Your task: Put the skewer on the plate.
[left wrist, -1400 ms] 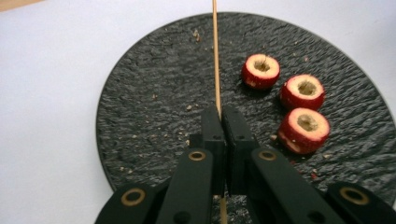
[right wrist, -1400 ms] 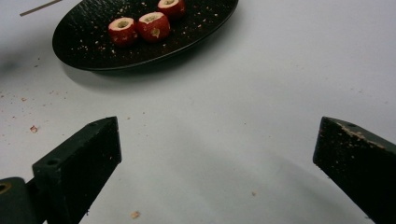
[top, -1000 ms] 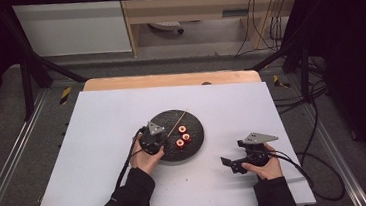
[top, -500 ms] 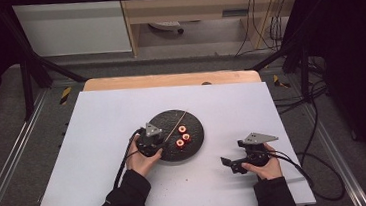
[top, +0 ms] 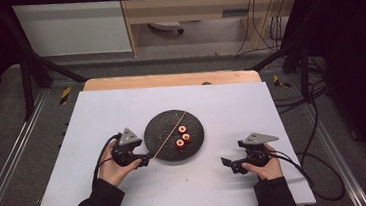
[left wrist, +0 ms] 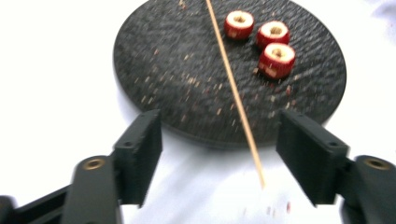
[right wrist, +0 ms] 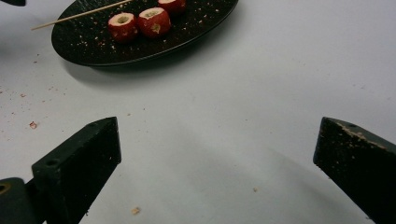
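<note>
Left gripper (top: 143, 160) has drawn back off the plate (top: 159, 130), jaws just opened, skewer (left wrist: 233, 91) loose between them, its far end cut off

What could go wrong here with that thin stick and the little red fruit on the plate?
The left gripper has just been opening; the skewer lies loose between its jaws, its tip overhanging the dark plate, so a nudge might roll it onto the table. The three red fruit pieces sit near the skewer and could be knocked.

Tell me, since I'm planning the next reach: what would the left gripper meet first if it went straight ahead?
Probably the near end of the wooden skewer, lying between the left gripper's just-opened jaws, then the black plate's rim; depth is unclear.
</note>
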Demonstrator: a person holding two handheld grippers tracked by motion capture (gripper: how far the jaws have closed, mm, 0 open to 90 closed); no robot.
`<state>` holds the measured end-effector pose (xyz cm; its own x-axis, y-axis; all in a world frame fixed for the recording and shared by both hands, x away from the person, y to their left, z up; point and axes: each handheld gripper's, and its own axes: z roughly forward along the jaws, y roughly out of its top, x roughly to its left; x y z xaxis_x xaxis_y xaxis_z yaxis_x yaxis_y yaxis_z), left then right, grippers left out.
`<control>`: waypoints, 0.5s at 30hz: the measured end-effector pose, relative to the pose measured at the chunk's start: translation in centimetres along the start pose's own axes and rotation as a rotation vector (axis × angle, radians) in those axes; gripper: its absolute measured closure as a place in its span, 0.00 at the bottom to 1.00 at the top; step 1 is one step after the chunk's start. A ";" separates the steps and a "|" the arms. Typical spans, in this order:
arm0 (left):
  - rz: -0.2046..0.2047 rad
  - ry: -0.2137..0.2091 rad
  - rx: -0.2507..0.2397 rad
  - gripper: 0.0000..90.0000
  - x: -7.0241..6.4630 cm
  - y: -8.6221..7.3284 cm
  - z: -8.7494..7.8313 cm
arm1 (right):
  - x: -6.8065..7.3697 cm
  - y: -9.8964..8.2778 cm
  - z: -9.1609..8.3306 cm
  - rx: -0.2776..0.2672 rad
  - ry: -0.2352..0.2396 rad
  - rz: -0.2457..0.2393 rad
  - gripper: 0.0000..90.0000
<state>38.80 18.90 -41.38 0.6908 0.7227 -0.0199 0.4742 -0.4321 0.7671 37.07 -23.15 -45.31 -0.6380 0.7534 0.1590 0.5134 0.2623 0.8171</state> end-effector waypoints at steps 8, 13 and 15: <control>0.006 0.026 -0.014 0.13 1.1 -3.4 -2.1 | 0.1 0.0 -0.1 0.007 0.006 -0.007 0.01; -0.017 0.040 -0.027 0.09 1.9 -5.1 -2.9 | 0.1 -0.1 -0.1 0.014 0.009 -0.013 0.01; -0.024 0.041 -0.035 0.08 2.1 -5.9 -3.2 | 0.1 -0.1 -0.1 0.017 0.008 -0.014 0.01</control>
<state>35.71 24.73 -43.86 0.6563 0.7544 -0.0129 0.4702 -0.3957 0.7889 36.86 -23.19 -45.35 -0.6500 0.7445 0.1521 0.5140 0.2833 0.8097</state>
